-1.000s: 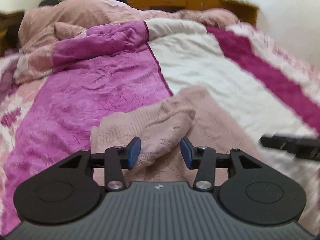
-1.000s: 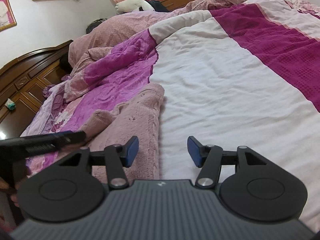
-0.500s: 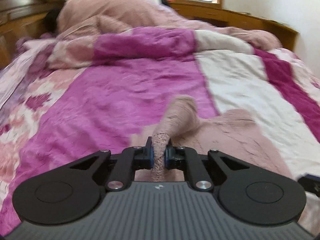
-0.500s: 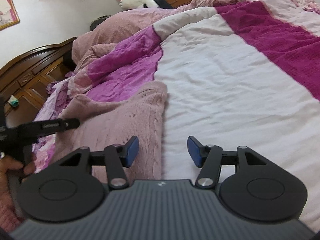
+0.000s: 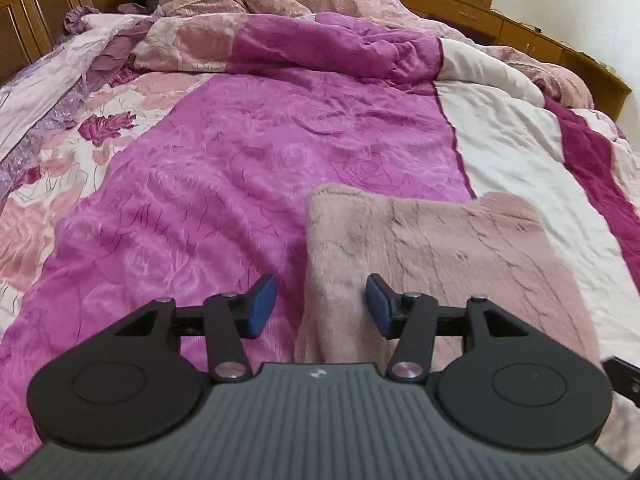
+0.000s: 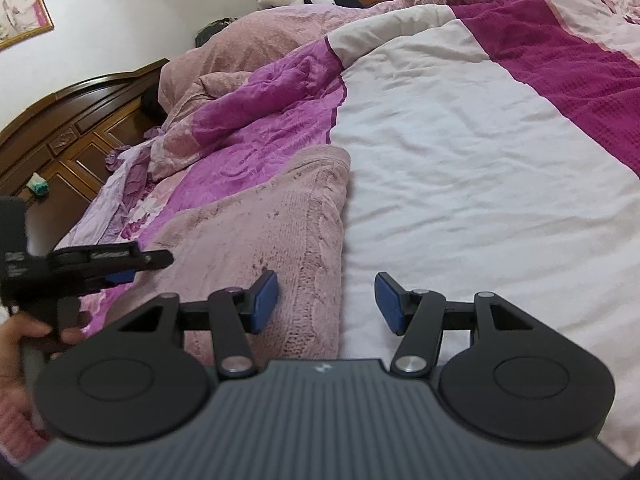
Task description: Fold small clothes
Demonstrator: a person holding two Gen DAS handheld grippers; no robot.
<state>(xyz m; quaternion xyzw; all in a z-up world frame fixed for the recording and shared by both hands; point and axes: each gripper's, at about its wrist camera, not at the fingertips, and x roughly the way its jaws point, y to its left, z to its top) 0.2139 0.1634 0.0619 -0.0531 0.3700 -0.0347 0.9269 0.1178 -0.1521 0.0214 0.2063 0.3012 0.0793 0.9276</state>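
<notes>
A dusty-pink knitted garment [image 5: 432,248] lies spread flat on the bed, across the magenta and white parts of the quilt. My left gripper [image 5: 320,306] hovers over the garment's left edge. Its jaws are opening, and the pads stand clear of the knit between them. In the right wrist view the same pink garment [image 6: 276,232] lies left of centre. My right gripper [image 6: 326,300] stands open over the garment's right edge, where it meets the white quilt, gripping nothing. The left gripper [image 6: 120,264] shows there at the left, held by a hand [image 6: 16,344].
A bunched magenta and pink duvet [image 5: 320,40] is heaped toward the head of the bed. A dark wooden headboard [image 6: 60,120] stands at the left and wooden cabinets [image 5: 520,36] run along the far wall. White quilt [image 6: 480,160] stretches flat to the right.
The left gripper shut on a raised fold of the pink garment, drew it leftward, then opened and let it drop flat. The right gripper stayed open and still.
</notes>
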